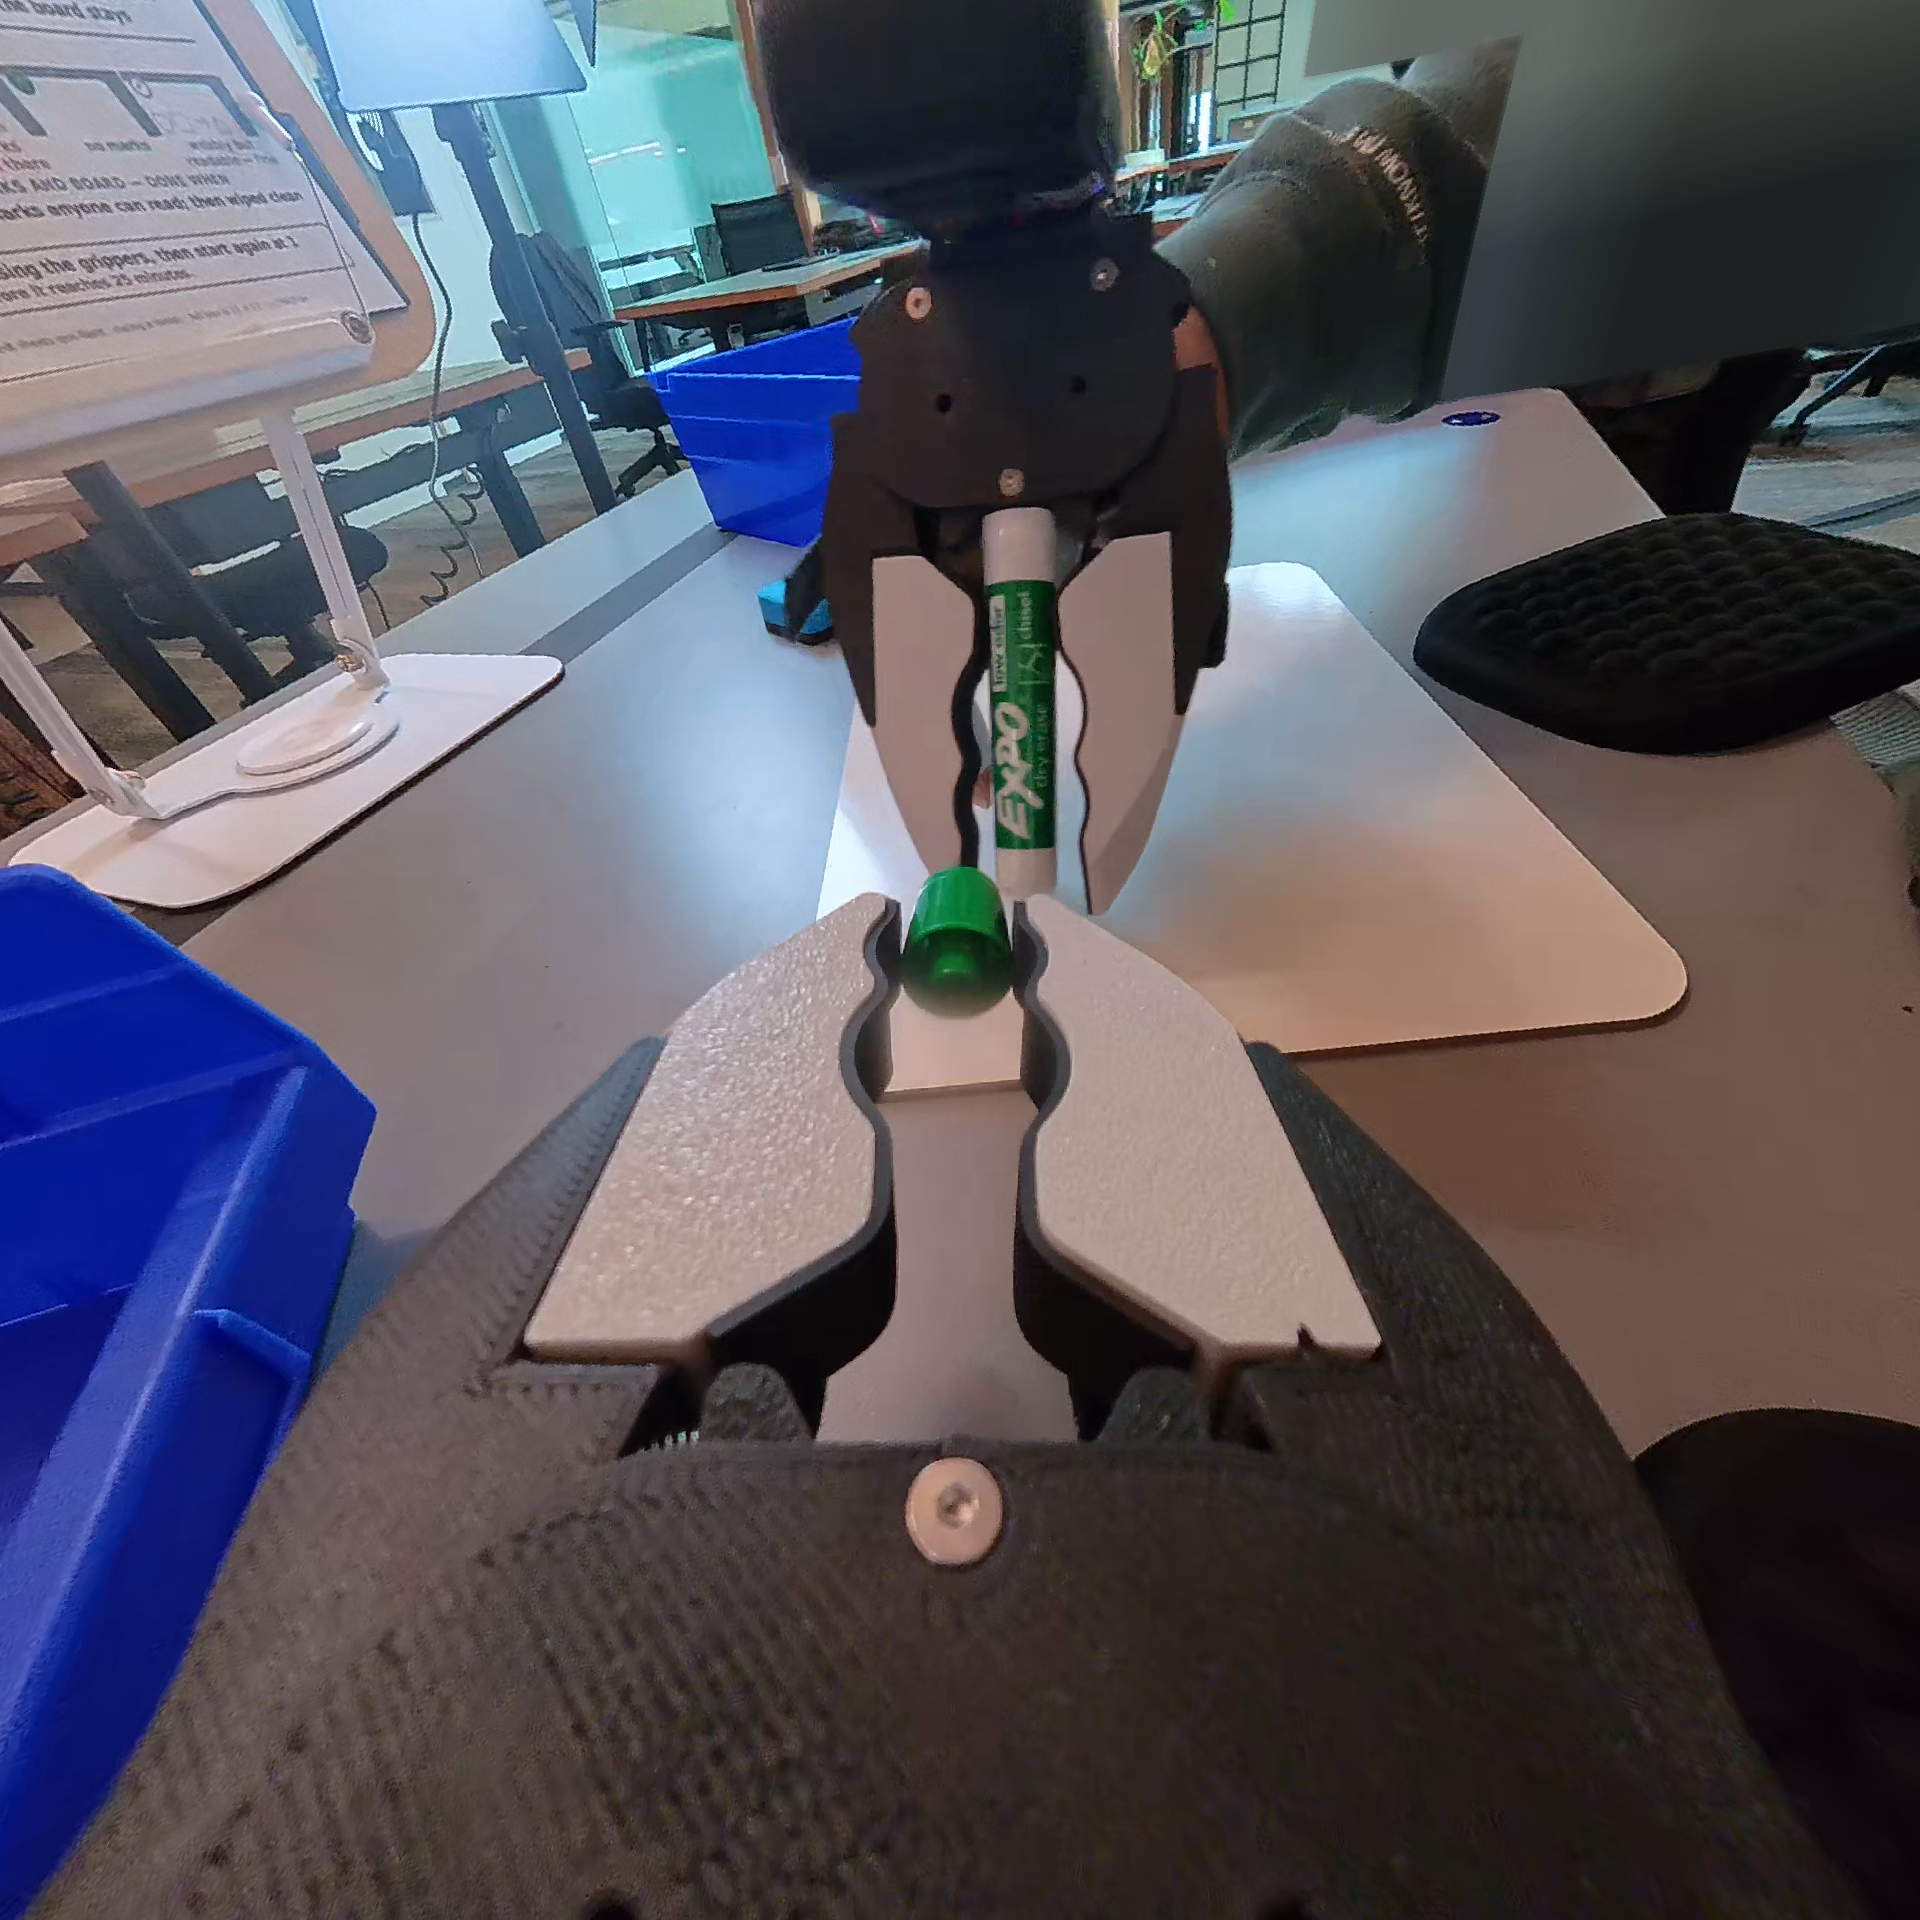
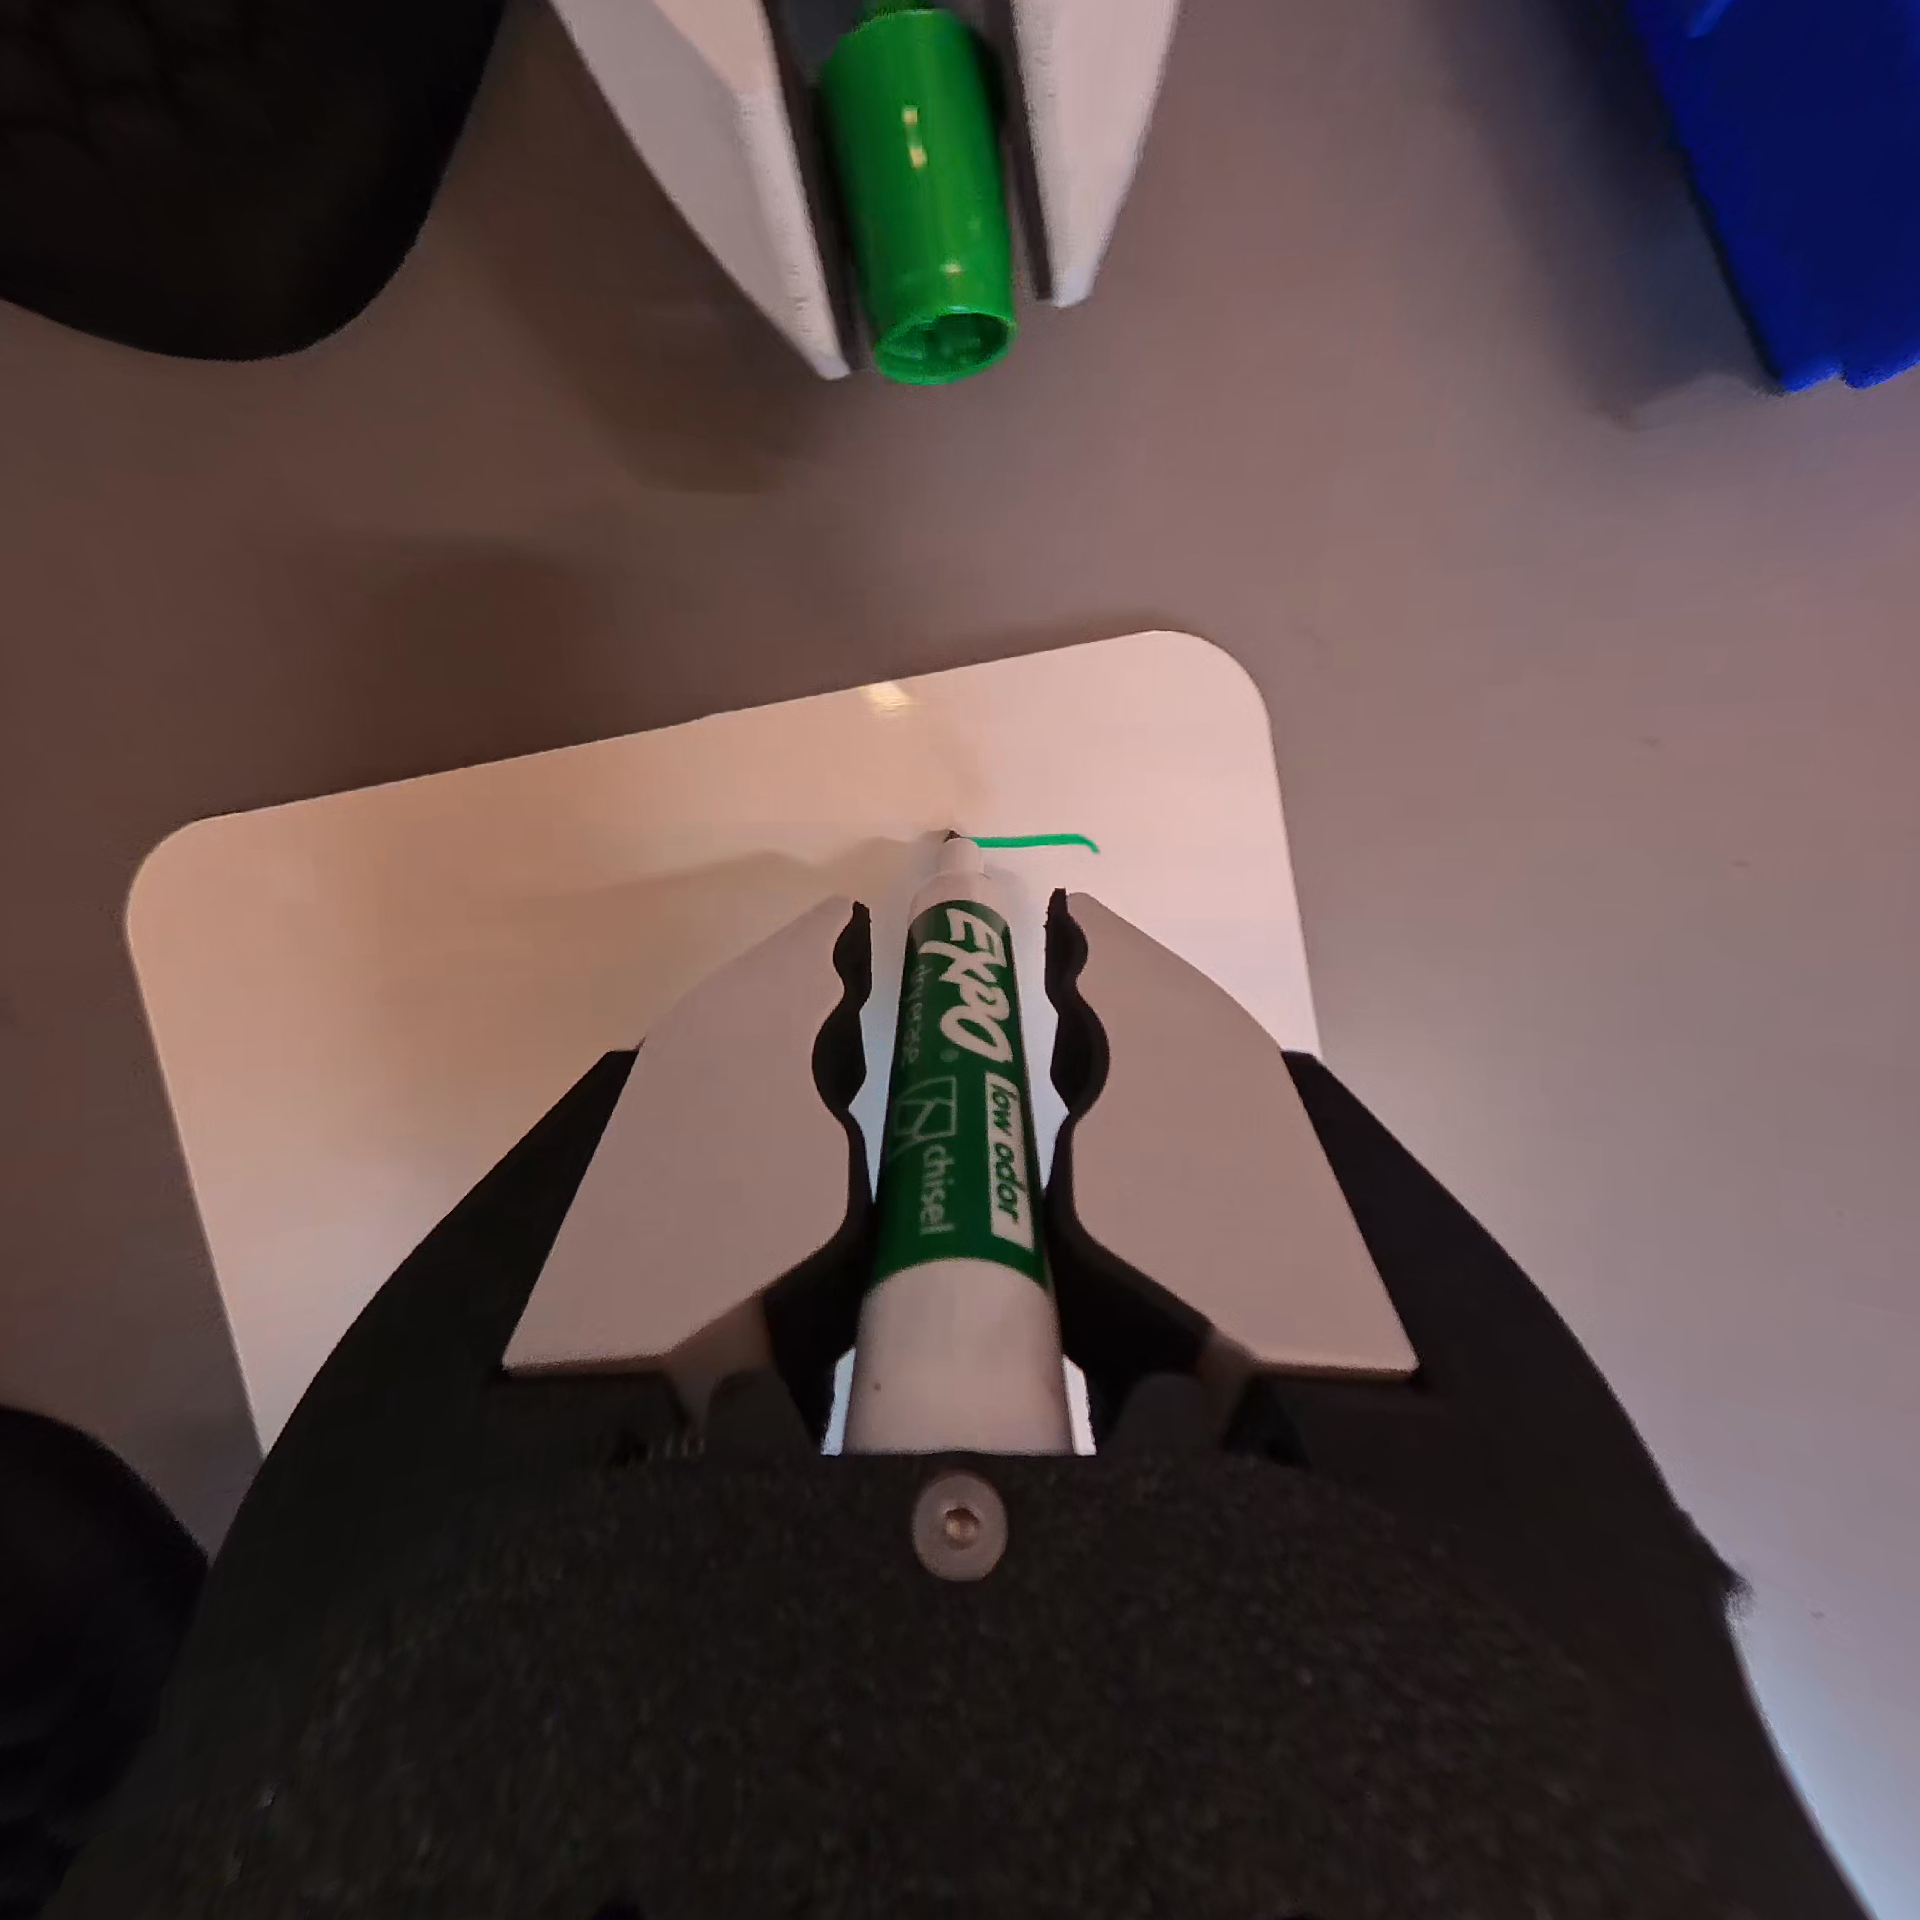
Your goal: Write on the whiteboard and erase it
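A small white whiteboard (image 2: 540, 935) lies flat on the grey table; it also shows in the left wrist view (image 1: 1351, 831). My right gripper (image 2: 954, 906) is shut on a green dry-erase marker (image 2: 951, 1122), tip down on the board at the end of a short green line (image 2: 1039, 842). In the left wrist view the right gripper (image 1: 1023, 894) stands over the board with the marker (image 1: 1020, 727) pointing down. My left gripper (image 1: 954, 909) is shut on the green marker cap (image 1: 954, 945), just off the board's near edge. The left gripper (image 2: 940, 332) and the cap (image 2: 930, 208) show at the top of the right wrist view.
A blue bin (image 1: 156, 1195) sits at my left and another (image 1: 769, 426) stands at the far side. A white stand (image 1: 301, 748) holds a printed sheet at left. A black padded rest (image 1: 1683, 634) lies at right. A blue eraser (image 1: 795, 613) lies beyond the board. Left tips to right tips: about 8 centimeters.
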